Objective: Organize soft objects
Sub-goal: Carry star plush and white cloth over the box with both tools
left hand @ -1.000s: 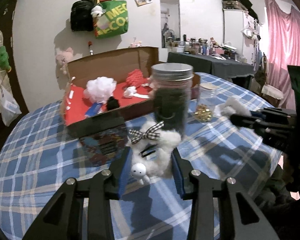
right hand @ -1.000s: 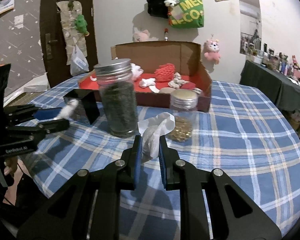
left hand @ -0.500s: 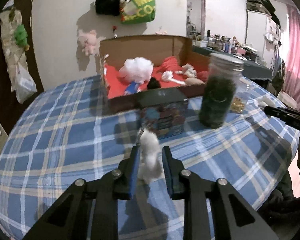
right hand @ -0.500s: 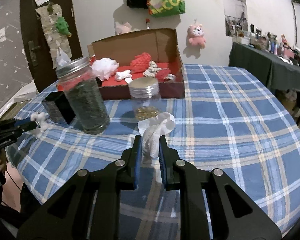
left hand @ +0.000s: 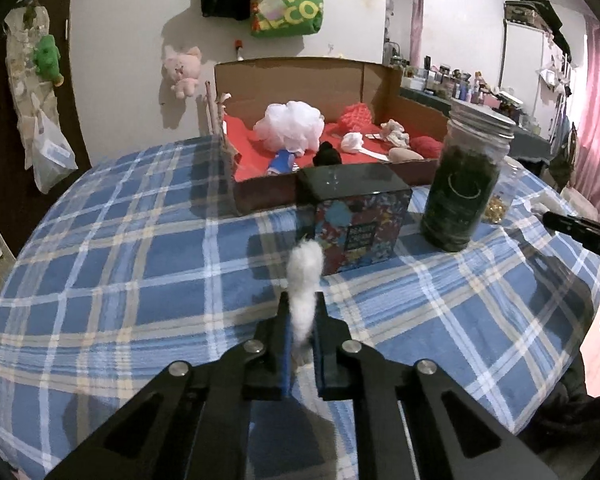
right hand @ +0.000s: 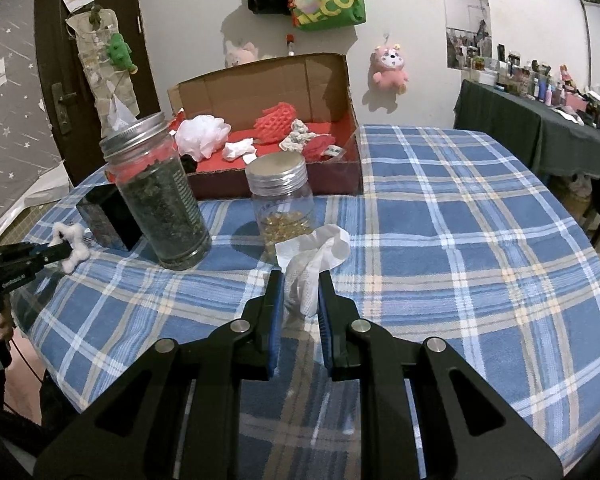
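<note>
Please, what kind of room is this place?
Probably a lived-in bedroom or home room: plush toys and a green tote bag hang on the wall, a pink curtain hangs aside, and cosmetics bottles crowd a side table.

**Plaid table: box, two jars, dark block**

Round table (right hand: 460, 216) covered by blue plaid cloth. Directly on it: open cardboard box (right hand: 276, 80) with red lining at the far side, holding soft items; tall jar (right hand: 160, 204) with metal lid and dark contents, in front of the box; shorter jar (right hand: 282, 204) with metal lid and yellow bits inside, just right of the tall one; dark cube-shaped box (left hand: 356, 220) with colourful printed side, left of the tall jar, close to the cardboard box front.
</note>
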Demonstrator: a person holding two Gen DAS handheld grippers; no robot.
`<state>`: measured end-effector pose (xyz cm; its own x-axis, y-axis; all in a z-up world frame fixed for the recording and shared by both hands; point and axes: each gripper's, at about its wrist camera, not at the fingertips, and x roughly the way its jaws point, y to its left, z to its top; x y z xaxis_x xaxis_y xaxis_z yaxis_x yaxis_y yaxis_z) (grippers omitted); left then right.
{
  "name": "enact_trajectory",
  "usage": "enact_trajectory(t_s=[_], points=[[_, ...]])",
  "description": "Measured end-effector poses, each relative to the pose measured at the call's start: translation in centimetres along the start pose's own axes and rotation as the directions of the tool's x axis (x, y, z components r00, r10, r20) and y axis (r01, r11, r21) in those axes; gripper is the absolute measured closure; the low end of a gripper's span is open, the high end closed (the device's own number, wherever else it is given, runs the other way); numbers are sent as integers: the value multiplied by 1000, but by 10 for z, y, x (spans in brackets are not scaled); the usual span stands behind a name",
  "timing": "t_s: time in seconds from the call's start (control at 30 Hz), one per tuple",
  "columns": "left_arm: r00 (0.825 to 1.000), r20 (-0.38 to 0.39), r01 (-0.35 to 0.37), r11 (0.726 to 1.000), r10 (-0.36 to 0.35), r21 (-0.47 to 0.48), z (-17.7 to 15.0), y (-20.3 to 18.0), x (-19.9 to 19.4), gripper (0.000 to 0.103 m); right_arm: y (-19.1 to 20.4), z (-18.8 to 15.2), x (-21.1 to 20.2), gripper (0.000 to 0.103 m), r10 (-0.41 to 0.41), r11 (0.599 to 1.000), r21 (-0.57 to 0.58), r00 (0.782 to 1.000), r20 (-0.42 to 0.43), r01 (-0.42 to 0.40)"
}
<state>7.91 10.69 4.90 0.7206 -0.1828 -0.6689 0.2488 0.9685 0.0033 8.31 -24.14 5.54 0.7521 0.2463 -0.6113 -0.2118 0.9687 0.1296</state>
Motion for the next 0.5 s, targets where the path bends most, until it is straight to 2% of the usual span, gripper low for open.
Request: enact_trajectory(t_s=[0.23, 0.5], points=[[1000, -9, 12, 1000, -12, -24, 9, 16, 1, 94, -11, 8, 6, 88, 19, 1000, -2, 1000, -19, -19], [998, -11, 62, 998, -62, -17, 31, 37, 11, 94, -37, 36, 21, 88, 130, 992, 8, 991, -44, -130]])
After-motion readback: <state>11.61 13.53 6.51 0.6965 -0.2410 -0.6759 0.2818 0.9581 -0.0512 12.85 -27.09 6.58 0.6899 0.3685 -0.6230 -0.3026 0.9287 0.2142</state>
